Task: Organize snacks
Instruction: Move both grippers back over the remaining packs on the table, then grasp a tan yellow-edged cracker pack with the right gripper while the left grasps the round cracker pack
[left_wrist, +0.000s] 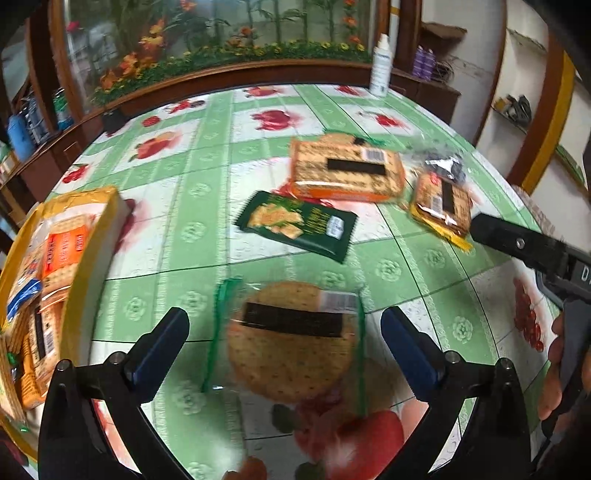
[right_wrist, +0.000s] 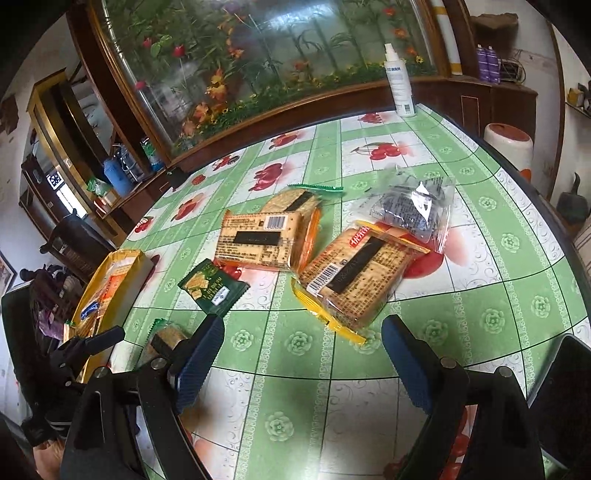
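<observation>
Step in hand, as judged: the pick-up approach, with several snack packets loose on the table (right_wrist: 480, 295) and the yellow box (left_wrist: 107, 206) only part filled.

All places given from the yellow box, which sat at the table's left edge.

- Yellow box: held cracker packets, one with an orange label, standing or leaning together; exact count could not be told.
- Orange-edged cracker pack (left_wrist: 345, 171): well apart from the box, toward mid-table, with a second packet tucked under its far side.
- Yellow-edged cracker pack (right_wrist: 360, 275): farther from the box again, a clear dark-filled bag (right_wrist: 413, 210) touching its far end.
- Dark green packet (left_wrist: 297, 225): between the box and the orange-edged pack.
- Round cracker packet (left_wrist: 291, 339), green-edged: near the box, toward the table's near edge.

Left gripper (left_wrist: 284, 350) stood wide open, astride the round cracker packet, pads apart from it. Right gripper (right_wrist: 303, 363) stood open and empty, just short of the yellow-edged pack.

Next move, judged: lower the left jaws, close on the round packet's sides gently, as the cracker could break, then carry it to the box.
</observation>
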